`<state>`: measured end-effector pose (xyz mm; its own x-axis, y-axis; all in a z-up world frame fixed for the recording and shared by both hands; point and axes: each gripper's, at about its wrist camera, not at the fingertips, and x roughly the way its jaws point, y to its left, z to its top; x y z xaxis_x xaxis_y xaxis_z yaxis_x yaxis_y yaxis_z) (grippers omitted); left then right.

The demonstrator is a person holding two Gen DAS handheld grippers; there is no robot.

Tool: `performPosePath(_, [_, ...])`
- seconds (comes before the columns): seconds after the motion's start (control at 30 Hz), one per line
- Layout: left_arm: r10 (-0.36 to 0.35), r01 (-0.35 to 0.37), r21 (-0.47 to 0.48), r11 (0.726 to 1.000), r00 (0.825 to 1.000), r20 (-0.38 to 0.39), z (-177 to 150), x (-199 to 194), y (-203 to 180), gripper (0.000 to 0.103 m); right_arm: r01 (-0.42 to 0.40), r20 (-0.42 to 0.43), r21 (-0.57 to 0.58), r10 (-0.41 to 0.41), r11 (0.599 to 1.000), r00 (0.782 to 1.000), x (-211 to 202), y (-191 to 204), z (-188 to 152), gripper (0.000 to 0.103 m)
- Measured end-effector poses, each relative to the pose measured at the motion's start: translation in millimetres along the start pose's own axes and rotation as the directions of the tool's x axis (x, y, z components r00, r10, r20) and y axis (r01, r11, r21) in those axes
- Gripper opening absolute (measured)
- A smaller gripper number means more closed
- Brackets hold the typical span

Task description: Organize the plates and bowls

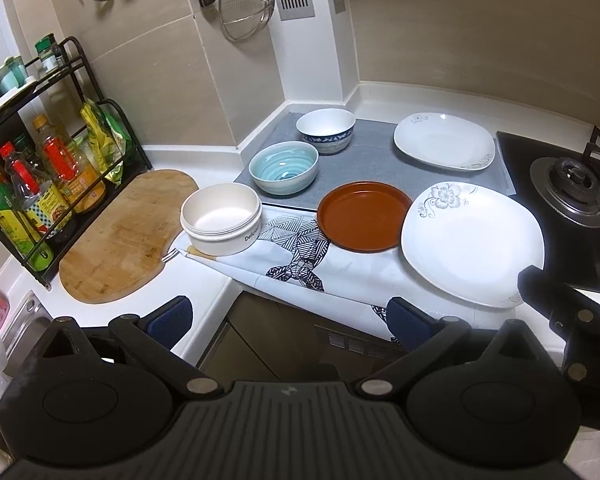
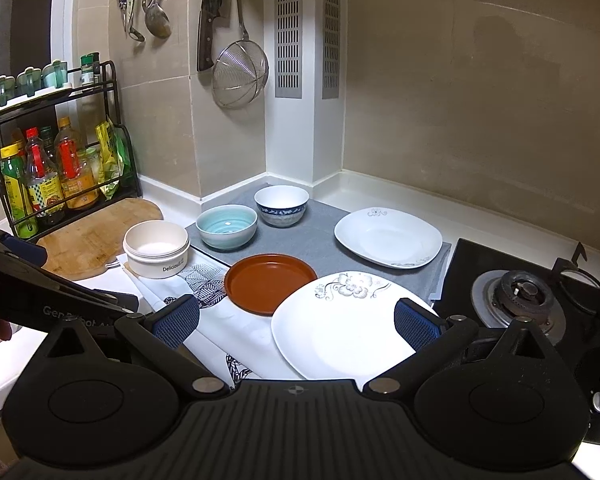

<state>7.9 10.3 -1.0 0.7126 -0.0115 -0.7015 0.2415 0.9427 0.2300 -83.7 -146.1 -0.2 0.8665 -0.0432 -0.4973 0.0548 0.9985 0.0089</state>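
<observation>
While both claws hover apart and empty, left claw faces the tabletop | right claw above large white flowered square plate | round cream container reads "Delicious", beside round brown plate

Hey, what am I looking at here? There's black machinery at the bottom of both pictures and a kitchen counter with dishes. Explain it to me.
No robot: a person holds a two-finger gripper in each hand, each with a camera looking along its fingers. One picture is from the left gripper, the other from the right gripper. Both are open and hold nothing. On the counter sit three bowls: cream, teal, blue-patterned. There are also a brown plate and two white plates, near and far. A cutting board lies at left, a gas burner at right.
</observation>
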Motion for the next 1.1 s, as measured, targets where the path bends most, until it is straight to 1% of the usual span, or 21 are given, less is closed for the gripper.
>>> performPosePath(0.3, [-0.005, 0.005, 0.011, 1.000, 1.000, 0.004, 2.3, 1.3, -6.8, 0.103, 0.010, -0.001, 0.007, -0.010, 1.000, 1.000, 0.0, -5.5, -0.5, 0.103])
performPosePath(1.1, [-0.005, 0.004, 0.033, 0.999, 1.000, 0.005, 9.7, 7.9, -8.6, 0.103, 0.019, -0.008, 0.023, -0.019, 1.000, 1.000, 7.5, -8.6, 3.8, 0.103])
